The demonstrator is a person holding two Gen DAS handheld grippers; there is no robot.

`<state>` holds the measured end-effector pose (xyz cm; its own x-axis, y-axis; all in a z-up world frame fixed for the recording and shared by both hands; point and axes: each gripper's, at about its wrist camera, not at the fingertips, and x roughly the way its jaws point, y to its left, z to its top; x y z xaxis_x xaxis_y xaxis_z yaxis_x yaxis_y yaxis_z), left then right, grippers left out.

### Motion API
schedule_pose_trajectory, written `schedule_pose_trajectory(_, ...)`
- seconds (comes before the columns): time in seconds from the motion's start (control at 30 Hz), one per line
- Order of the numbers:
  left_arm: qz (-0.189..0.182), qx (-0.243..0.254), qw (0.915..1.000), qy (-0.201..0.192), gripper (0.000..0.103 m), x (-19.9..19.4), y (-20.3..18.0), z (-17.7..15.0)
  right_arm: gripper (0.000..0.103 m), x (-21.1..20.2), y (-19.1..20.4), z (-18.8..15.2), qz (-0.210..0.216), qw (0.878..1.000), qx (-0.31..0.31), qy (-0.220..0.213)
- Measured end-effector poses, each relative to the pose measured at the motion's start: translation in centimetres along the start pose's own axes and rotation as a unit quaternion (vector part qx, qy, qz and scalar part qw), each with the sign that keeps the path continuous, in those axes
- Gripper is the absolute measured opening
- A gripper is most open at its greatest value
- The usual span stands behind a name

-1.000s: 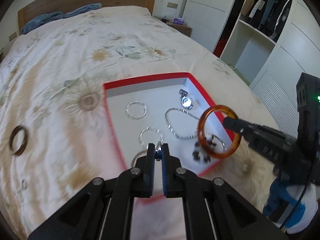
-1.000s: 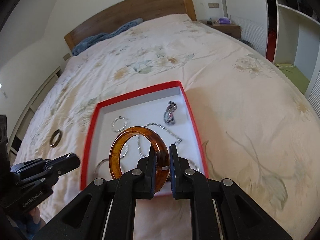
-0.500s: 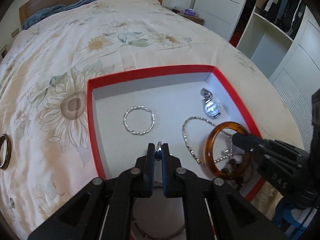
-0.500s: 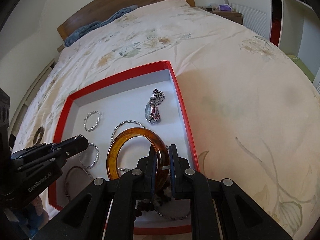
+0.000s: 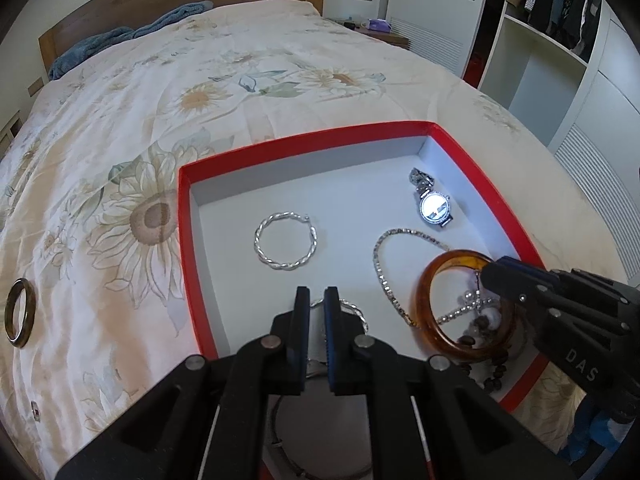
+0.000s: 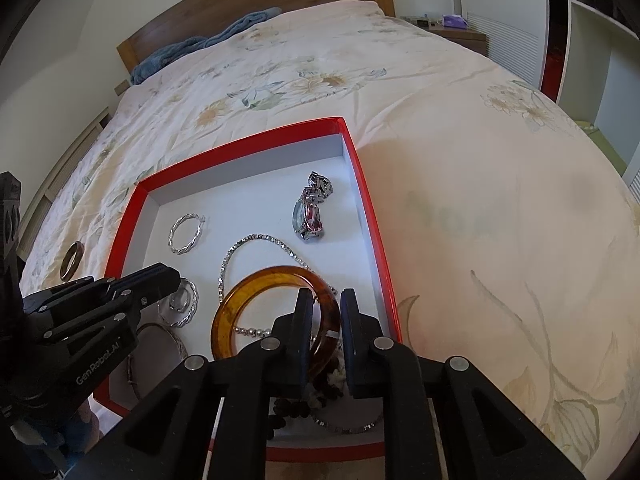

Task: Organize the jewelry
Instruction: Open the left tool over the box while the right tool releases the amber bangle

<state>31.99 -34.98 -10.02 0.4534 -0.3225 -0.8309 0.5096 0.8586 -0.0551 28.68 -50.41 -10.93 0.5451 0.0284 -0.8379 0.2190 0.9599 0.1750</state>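
A bedroom with a wooden headboard and a floral bedspread [image 5: 240, 92] holds the scene, and a red box [image 5: 185, 216] with a white floor sits on the bed. The amber bangle [image 6: 256, 292] now lies low inside that box, over a silver chain [image 6: 256, 240] and dark beads [image 6: 296, 406] near its right wall, where half a second ago it hung higher above them. The right tool [image 6: 326, 316] has its fingers slightly spread on either side of the bangle's rim, with a gap showing, so the bangle looks just let go. The left tool [image 5: 313, 316] has also parted a little; the silver ring it pinched a moment back is no longer between its pads, and a twisted silver bangle [image 5: 348, 308] lies just under its tips. Both pieces therefore seem delivered. A watch [image 5: 434, 204] and a twisted silver hoop [image 5: 285, 246] lie farther in. The left view alone shows clearly the dark ring [image 5: 19, 312] left out on the bedspread, well apart from the box, likely next; the right view alone shows the gap around the amber rim.
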Motion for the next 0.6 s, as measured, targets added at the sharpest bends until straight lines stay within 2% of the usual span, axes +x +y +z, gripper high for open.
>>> schedule_pose_trajectory(0.13,-0.008,-0.004,1.0,0.002,0.016,-0.3,0.2,-0.1,0.025,-0.5,-0.2,-0.1,0.001,1.0,0.004,-0.003)
schedule_pose_trajectory(0.27,-0.019,0.0,0.9998,0.005,0.019,-1.0,0.0,-0.2,0.028,-1.5,-0.2,-0.2,0.004,1.0,0.006,-0.008)
schedule_pose_trajectory(0.4,-0.027,0.002,0.9996,0.001,0.028,-2.4,-0.3,-0.5,0.03,-3.3,-0.4,-0.6,0.003,1.0,0.011,-0.018)
schedule_pose_trajectory(0.6,-0.039,0.005,0.9992,-0.008,0.029,-5.9,0.1,-1.4,0.031,-6.7,-0.7,-1.5,0.001,0.999,0.022,-0.032)
